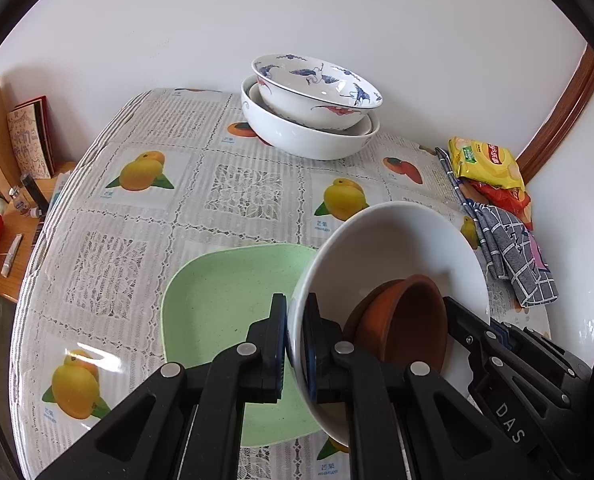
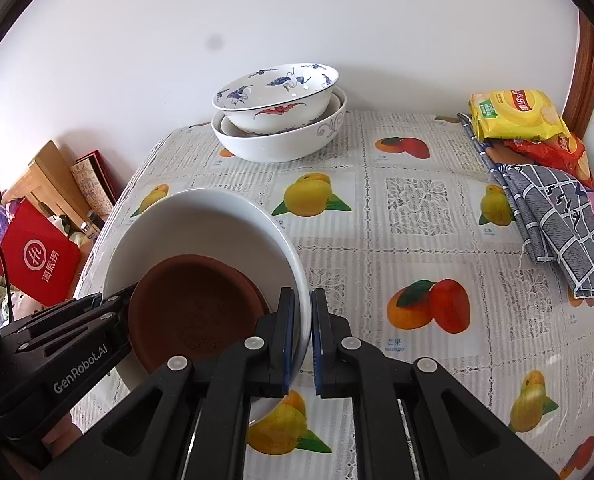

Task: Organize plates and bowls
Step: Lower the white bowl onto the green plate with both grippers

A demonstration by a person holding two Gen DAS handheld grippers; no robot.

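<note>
Both hand-held grippers, left (image 1: pixel 295 344) and right (image 2: pixel 303 336), are clamped on the white bowl's (image 1: pixel 389 240) rim, carrying it and the brown dishes (image 1: pixel 409 316) inside; next, probably nesting it on the bowl stack (image 1: pixel 309 136).

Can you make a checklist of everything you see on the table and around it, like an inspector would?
Surface: table under a lace-and-fruit cover.
Job's things: white bowl holding brown dishes, gripped at opposite rims; green plate lying beneath; crane-painted bowl nested in a stack at the back.
Clutter: snack bags, checked cloth.
Grippers: left gripper and right gripper, both shut on the bowl's rim.
Cables: nothing seen.
Surroundings: white wall, wooden door frame, red bag, books and bottles on a side shelf.
</note>
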